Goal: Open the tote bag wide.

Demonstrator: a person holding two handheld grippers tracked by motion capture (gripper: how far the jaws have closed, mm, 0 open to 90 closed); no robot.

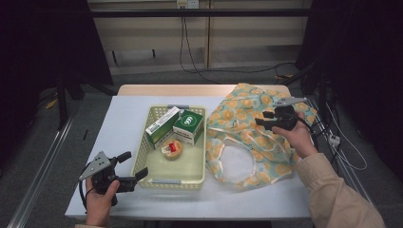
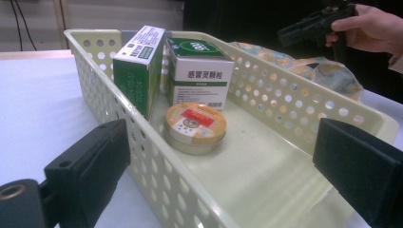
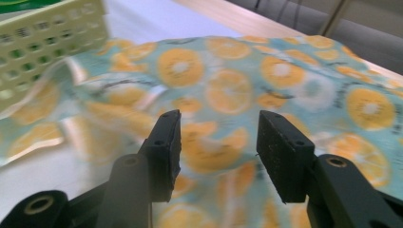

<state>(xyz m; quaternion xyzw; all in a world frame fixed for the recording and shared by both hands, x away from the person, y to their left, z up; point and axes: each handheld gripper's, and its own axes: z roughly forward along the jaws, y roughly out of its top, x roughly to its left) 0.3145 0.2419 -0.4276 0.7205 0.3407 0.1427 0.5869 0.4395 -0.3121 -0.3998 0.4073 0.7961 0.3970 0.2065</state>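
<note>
Now we hover our right gripper [image 1: 264, 118] over the orange-slice bag [image 1: 247, 137], its fingers spread and pinching nothing.

We see the bag lying crumpled on the right of the tabletop [image 1: 123, 123], touching the cream basket [image 1: 142, 156] beside it. Our left gripper [image 1: 135, 167] sits at the basket's near left corner, fingers spread wide either side of that corner. Inside stand two green-and-white boxes [image 2: 199, 71] with a round tin [image 2: 194, 127] in front. From our right gripper view the basket blurs at the edge, and the bag's opening is cut off.
</note>
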